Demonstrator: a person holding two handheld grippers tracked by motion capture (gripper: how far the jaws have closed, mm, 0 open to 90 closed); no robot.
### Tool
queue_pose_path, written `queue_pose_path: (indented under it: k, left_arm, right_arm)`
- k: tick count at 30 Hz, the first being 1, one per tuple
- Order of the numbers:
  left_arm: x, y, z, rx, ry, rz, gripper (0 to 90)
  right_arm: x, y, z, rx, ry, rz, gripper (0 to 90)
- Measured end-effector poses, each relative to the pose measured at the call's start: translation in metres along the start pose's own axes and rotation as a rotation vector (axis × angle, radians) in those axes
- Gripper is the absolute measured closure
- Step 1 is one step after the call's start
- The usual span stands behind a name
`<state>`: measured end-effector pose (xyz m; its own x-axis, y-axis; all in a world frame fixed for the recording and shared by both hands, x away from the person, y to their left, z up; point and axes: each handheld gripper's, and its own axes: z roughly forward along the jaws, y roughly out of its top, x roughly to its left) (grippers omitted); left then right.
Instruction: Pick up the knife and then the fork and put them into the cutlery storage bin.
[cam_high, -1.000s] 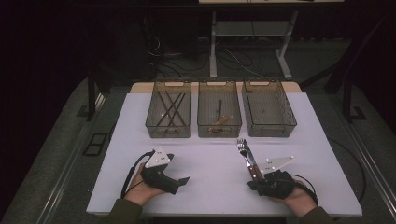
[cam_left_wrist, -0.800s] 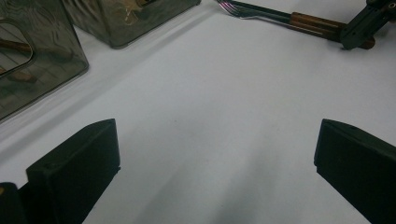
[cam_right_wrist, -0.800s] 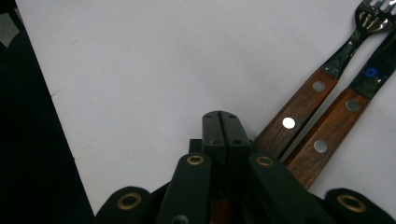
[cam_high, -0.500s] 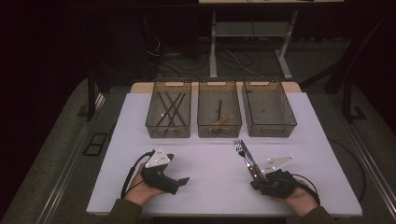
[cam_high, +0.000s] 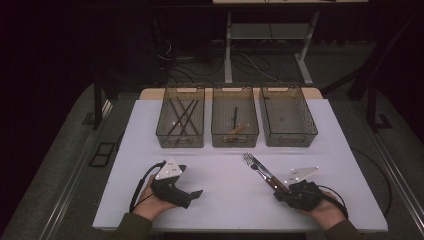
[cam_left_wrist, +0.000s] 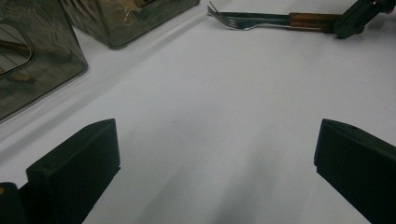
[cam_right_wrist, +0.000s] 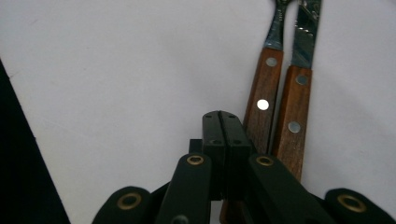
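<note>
A fork (cam_high: 256, 166) with a wooden handle lies on the white table (cam_high: 220, 165), tines pointing away toward the bins. In the right gripper view the fork's handle (cam_right_wrist: 261, 109) lies side by side with a knife (cam_right_wrist: 293, 123) that has the same kind of handle. My right gripper (cam_right_wrist: 226, 119) is shut, its jaws pressed together with nothing between them, and it sits just left of the two handles against the fork's. In the high view the right gripper (cam_high: 280, 191) sits at the handle end. My left gripper (cam_high: 186, 182) rests open at the front left, jaws wide (cam_left_wrist: 215, 154) over bare table.
Three smoky clear bins stand in a row at the back: the left bin (cam_high: 181, 137) holds several dark sticks, the middle bin (cam_high: 235, 137) holds a dark utensil and a wooden piece, and the right bin (cam_high: 287, 137) looks bare. The table's front edge runs just below both hands.
The fork's tines have swung a little to the left, with the right gripper shifting slightly. The left gripper has stayed put.
</note>
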<state>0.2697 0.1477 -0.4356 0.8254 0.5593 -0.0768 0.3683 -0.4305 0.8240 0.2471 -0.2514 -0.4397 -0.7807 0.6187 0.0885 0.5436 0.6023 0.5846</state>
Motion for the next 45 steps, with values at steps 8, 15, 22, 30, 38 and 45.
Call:
queue_pose_path:
  k: [8, 15, 22, 30, 38, 45]
  left_arm:
    - [0.0, 0.0, 0.0, -0.002, -0.001, -0.002, 0.0]
    - [0.0, 0.0, 0.0, -0.002, -0.002, -0.001, 0.0]
    - [0.0, 0.0, 0.0, -0.003, -0.005, -0.001, 0.0]
    - [0.0, 0.0, 0.0, -0.012, -0.015, 0.005, 0.0]
    - [-0.001, 0.001, 0.0, -0.01, -0.024, 0.011, 0.0]
    - [-0.001, 0.001, 0.0, -0.009, -0.025, 0.012, 0.0]
  right_arm:
    - [-0.01, -0.004, -0.005, 0.004, -0.037, 0.015, 89.4]
    - [-0.013, -0.005, -0.005, 0.003, -0.037, 0.02, 89.4]
    - [-0.016, -0.004, -0.017, -0.104, 0.028, 0.033, 71.7]
    - [-0.024, -0.004, -0.026, -0.175, 0.009, 0.057, 47.2]
    - [-0.033, 0.003, -0.027, -0.172, 0.005, 0.052, 48.3]
    - [-0.043, 0.017, -0.023, -0.166, 0.002, 0.057, 53.1]
